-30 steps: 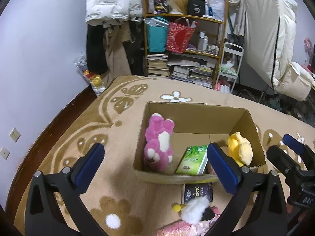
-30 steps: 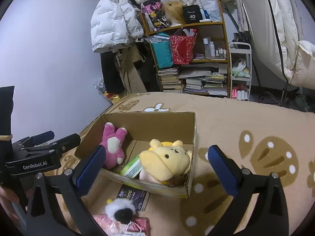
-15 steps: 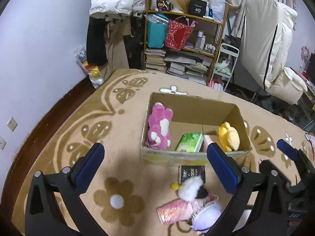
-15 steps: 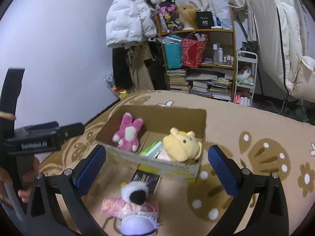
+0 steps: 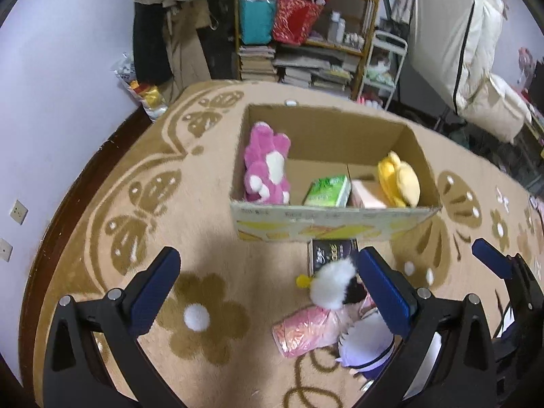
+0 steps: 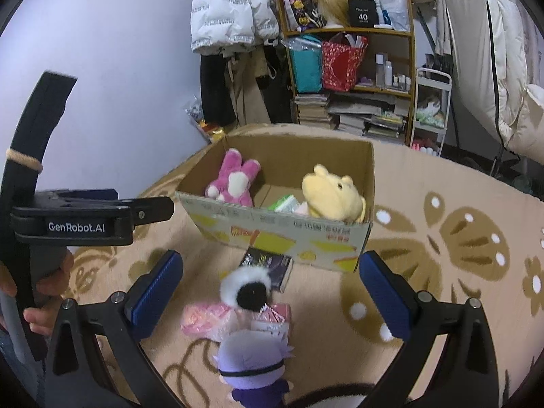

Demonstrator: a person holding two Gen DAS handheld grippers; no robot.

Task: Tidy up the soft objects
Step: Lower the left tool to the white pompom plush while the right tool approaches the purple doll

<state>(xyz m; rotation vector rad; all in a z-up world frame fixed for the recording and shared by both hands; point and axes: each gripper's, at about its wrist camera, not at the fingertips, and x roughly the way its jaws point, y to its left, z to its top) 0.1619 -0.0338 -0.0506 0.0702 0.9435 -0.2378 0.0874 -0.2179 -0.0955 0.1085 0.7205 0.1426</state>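
Observation:
An open cardboard box (image 5: pixel 333 226) (image 6: pixel 289 234) on the tan carpet holds a pink plush (image 5: pixel 267 166) (image 6: pixel 233 178), a green tissue pack (image 5: pixel 326 190), and a yellow plush (image 5: pixel 401 180) (image 6: pixel 331 193). In front of it lie a dark packet (image 5: pixel 331 253) (image 6: pixel 268 263), a white-and-black fluffy toy (image 5: pixel 333 287) (image 6: pixel 246 289), a pink wrapped pack (image 5: pixel 306 329) (image 6: pixel 204 318) and a purple-haired doll (image 5: pixel 365 348) (image 6: pixel 253 367). My left gripper (image 5: pixel 268 292) is open and empty above the carpet. My right gripper (image 6: pixel 270 292) is open and empty above the loose toys.
A wooden shelf (image 5: pixel 306 23) (image 6: pixel 350 68) with bags, books and bottles stands behind the box. A white trolley (image 6: pixel 430 112) is beside it. Coats (image 6: pixel 231 10) hang on the wall. White bedding (image 5: pixel 476 68) is at the right. The left gripper's body (image 6: pixel 78 217) shows in the right view.
Both grippers have pulled back and risen away from the box. The loose toys in front of the box have come into fuller view.

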